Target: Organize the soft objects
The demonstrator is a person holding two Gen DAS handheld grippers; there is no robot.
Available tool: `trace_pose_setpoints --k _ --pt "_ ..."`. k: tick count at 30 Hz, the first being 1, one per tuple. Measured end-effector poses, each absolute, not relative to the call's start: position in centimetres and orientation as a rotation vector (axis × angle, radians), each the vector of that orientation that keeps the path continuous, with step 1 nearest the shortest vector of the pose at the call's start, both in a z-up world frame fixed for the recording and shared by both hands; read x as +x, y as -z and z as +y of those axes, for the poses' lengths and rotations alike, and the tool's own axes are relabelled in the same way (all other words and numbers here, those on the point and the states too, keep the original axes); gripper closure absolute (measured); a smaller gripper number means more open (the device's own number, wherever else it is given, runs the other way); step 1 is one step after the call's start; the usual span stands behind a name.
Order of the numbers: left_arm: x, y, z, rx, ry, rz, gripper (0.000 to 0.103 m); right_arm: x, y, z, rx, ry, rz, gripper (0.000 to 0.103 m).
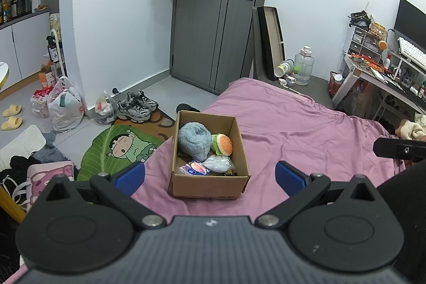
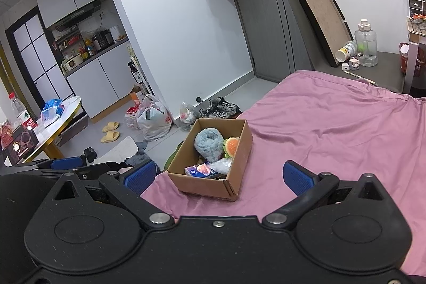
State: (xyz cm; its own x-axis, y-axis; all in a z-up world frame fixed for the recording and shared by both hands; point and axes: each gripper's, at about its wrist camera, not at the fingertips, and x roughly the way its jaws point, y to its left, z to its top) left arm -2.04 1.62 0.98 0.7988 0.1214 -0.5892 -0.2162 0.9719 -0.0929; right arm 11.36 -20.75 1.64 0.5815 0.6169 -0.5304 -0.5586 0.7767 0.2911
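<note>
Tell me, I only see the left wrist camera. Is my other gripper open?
Observer: Yes. The right gripper is open and holds nothing.
Operator: What's far off to my left?
Observer: A round table with a yellow edge. The right wrist camera shows its top.
Operator: Is stuff on it?
Observer: Yes, a clear bottle with a red cap and some blue packets.
</note>
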Motion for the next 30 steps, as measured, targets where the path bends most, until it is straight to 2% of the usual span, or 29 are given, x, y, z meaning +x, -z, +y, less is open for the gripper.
trace_pose_setpoints --k 30 --pt "-1.82 -1.07 1.62 -0.151 -0.175 0.620 0.000 11.31 -1.63 -20.62 0.088 -0.689 0.671 0.000"
